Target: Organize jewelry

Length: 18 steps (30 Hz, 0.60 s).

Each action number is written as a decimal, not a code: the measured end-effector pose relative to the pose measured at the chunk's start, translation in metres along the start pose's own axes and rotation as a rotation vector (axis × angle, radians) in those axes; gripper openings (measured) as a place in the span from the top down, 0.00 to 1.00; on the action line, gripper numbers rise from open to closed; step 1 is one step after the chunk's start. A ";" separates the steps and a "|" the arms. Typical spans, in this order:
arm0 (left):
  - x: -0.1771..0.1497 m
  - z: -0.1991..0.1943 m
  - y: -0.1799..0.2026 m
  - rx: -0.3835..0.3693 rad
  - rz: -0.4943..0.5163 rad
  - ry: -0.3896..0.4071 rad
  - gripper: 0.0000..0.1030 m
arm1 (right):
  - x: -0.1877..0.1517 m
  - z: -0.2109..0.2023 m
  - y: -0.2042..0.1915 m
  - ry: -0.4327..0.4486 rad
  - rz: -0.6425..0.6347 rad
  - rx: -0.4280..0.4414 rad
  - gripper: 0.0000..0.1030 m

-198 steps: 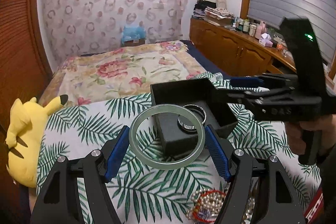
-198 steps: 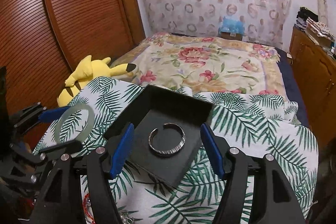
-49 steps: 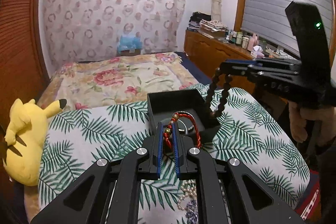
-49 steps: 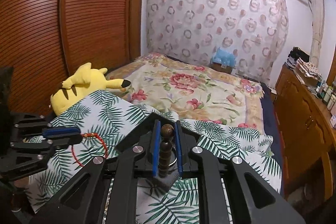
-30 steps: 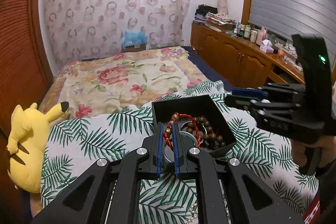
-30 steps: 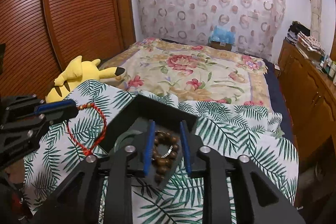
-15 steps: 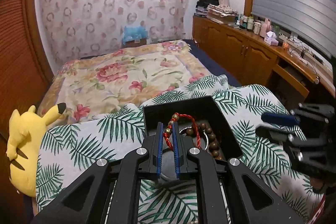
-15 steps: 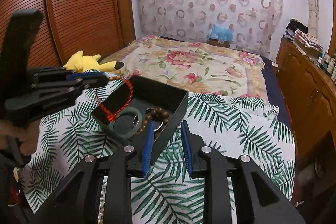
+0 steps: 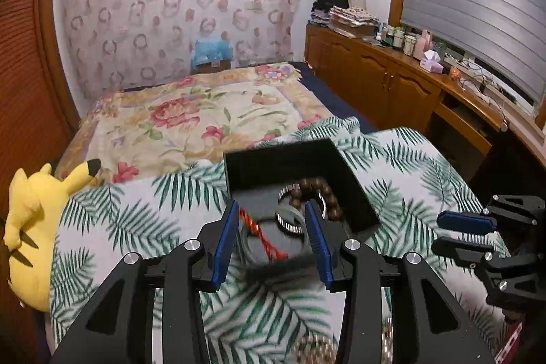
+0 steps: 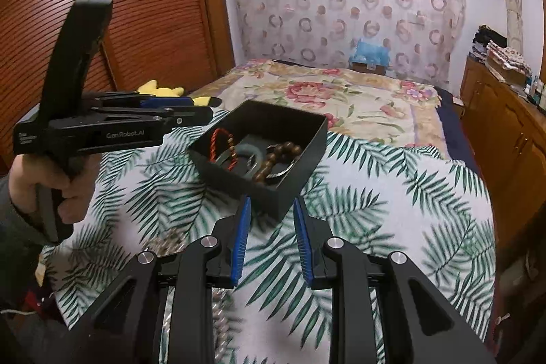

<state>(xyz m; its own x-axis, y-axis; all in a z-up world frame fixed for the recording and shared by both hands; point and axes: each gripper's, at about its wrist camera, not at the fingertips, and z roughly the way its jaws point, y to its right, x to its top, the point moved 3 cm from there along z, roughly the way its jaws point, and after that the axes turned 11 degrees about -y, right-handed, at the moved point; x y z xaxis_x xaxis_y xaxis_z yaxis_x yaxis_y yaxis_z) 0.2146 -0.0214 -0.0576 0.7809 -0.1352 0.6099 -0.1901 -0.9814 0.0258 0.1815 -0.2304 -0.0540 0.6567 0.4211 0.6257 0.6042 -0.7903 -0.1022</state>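
Your left tool hangs spread and empty over the box, the red cord lying inside beside the beads; your right tool, fingers apart and empty, sits near the loose pearls, likely next.

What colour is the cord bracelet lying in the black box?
Red, with a few small beads; the cord bracelet in the black box shows best in the right wrist view.

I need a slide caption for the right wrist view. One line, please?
Open right gripper hovers before the black box holding red cord bracelet, wooden beads and bangles.
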 end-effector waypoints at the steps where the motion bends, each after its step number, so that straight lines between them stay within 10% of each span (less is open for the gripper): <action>1: -0.006 -0.002 0.000 -0.001 0.003 -0.005 0.63 | -0.003 -0.001 -0.002 0.000 -0.003 0.000 0.72; 18: -0.098 -0.024 0.007 -0.042 0.008 -0.034 0.50 | -0.071 0.014 -0.030 -0.119 -0.061 0.005 0.73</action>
<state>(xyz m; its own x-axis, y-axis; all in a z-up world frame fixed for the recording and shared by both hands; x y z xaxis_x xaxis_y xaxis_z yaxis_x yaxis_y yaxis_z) 0.1223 -0.0116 -0.0986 0.7991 -0.1479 0.5827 -0.2202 -0.9739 0.0548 0.1231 -0.2305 -0.1069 0.6671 0.5187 0.5348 0.6471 -0.7591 -0.0710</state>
